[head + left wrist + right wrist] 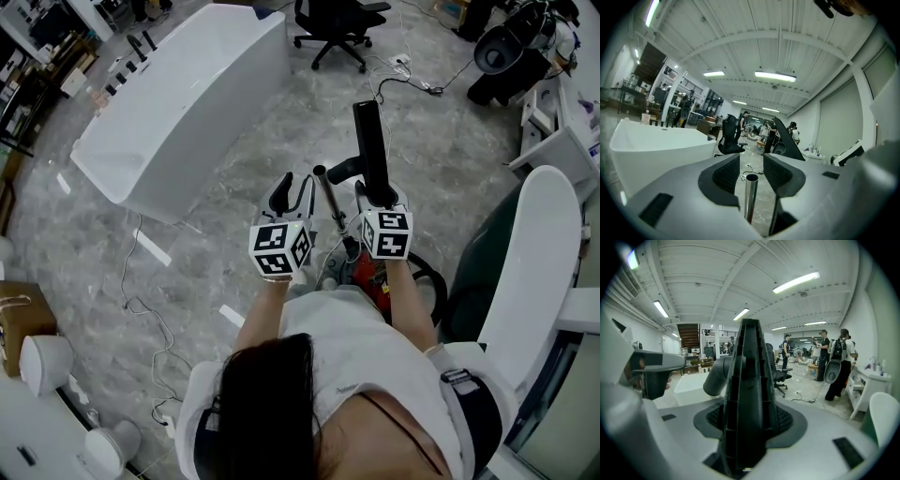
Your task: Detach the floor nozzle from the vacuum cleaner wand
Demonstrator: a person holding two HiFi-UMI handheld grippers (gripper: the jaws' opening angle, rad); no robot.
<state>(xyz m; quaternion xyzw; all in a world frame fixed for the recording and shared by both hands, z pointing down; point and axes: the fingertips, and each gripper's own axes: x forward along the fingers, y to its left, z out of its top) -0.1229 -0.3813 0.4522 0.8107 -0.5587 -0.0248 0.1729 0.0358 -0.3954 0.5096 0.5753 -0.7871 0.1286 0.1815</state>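
Observation:
My right gripper (377, 192) (747, 417) is shut on the black floor nozzle (370, 145) (747, 380), which stands upright between its jaws. The nozzle's grey elbow neck (342, 171) (717, 373) points left. The chrome wand (330, 206) (750, 197) rises from the red vacuum body (367, 274); its open top end lies close beside the neck, and they look apart. My left gripper (292, 192) (751, 171) has the wand between its jaws, with a gap showing on both sides of the tube.
A white bathtub (178, 103) stands at the back left and a black office chair (337, 23) behind it. Cables (141, 309) trail over the floor on the left. A white curved seat (544, 253) is close on the right. A black hose (433, 279) loops by the vacuum.

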